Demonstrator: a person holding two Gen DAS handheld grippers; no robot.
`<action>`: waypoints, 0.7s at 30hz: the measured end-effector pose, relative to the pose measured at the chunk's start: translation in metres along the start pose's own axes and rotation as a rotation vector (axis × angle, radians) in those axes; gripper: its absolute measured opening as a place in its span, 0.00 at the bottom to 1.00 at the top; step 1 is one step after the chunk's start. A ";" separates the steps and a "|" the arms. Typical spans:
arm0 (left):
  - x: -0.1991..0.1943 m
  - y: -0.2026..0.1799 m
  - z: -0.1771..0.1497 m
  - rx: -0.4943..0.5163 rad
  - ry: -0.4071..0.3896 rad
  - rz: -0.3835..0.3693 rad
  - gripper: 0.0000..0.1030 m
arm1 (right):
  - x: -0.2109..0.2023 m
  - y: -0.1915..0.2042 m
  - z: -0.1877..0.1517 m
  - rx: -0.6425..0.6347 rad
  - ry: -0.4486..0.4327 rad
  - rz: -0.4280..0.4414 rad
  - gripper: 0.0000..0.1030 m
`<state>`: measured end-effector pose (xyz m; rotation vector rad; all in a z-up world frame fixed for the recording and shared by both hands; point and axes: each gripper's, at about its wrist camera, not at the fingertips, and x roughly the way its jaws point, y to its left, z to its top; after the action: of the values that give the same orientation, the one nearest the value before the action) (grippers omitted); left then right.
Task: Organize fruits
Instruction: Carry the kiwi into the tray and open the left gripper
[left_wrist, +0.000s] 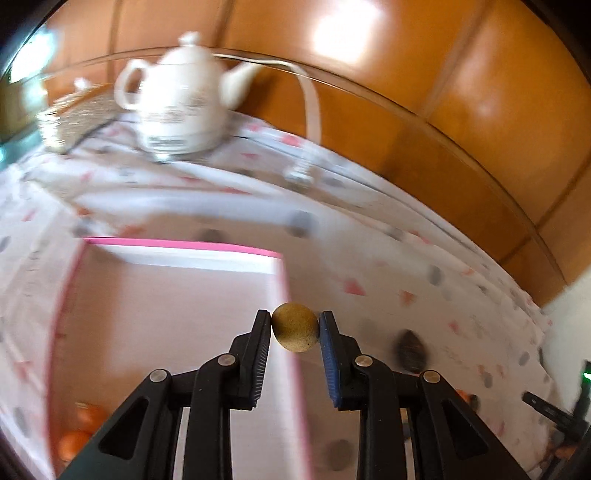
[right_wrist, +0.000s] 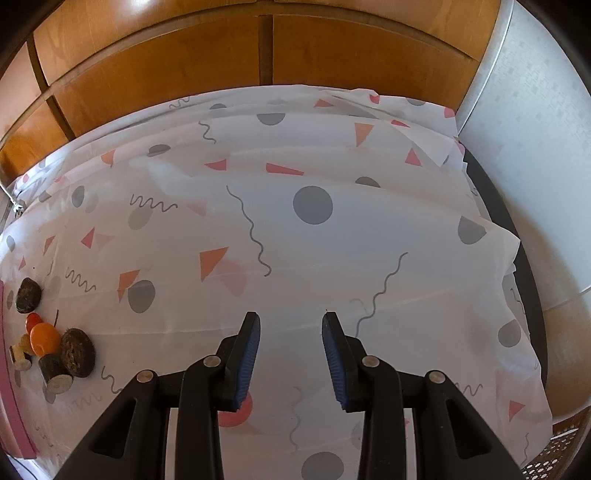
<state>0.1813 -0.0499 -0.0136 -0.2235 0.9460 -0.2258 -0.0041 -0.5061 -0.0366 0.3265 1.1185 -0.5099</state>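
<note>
Left tool (left_wrist: 295, 328) around speckled tan fruit (left_wrist: 294, 327)

Glossy wood panels (right_wrist: 177, 74), matt cloth (right_wrist: 295, 240)

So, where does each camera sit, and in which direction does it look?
Left wrist: on the left gripper, looking down along its fingers at a pink box, beyond it a white teapot; the jaws pinch a small tan round fruit.
Right wrist: on the right gripper, looking down at bare patterned tablecloth; jaws empty.
Shared: tablecloth, wooden cabinet wall.
</note>
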 end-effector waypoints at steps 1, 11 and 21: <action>-0.001 0.010 0.001 -0.016 -0.004 0.023 0.26 | 0.000 0.001 0.000 -0.003 -0.001 0.003 0.34; -0.011 0.086 -0.008 -0.077 -0.029 0.203 0.26 | 0.000 0.009 -0.004 -0.048 -0.001 -0.003 0.34; -0.018 0.105 -0.029 -0.087 -0.040 0.261 0.27 | 0.003 0.008 -0.006 -0.050 0.008 -0.014 0.34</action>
<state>0.1571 0.0534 -0.0459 -0.1816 0.9355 0.0596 -0.0029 -0.4969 -0.0420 0.2771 1.1398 -0.4921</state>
